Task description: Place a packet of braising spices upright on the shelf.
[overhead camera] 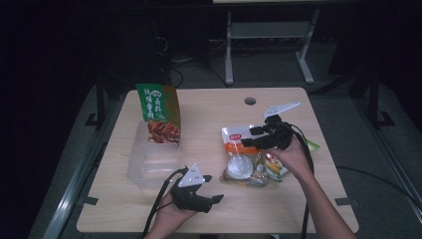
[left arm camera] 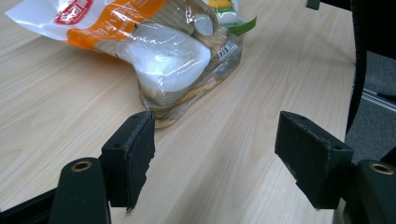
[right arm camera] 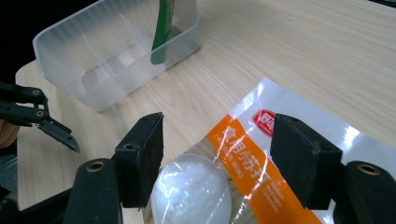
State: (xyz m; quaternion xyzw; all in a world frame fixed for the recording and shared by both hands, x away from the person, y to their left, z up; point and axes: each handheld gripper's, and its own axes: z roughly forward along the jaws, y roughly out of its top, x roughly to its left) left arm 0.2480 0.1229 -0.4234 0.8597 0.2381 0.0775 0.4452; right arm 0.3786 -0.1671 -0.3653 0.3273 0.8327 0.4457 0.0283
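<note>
Over the snack bag [overhead camera: 247,162], my right gripper [overhead camera: 251,138] hovers open.
My left gripper [overhead camera: 211,188], at the bag's seven o'clock, is open too, holding nothing.

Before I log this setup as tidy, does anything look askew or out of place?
The green snack pouch stands propped upright at the far end of the clear divided bin, sticking well above its rim. The orange-and-clear food bag lies crumpled on the table, under the open right gripper. No spill or damage shows.
</note>
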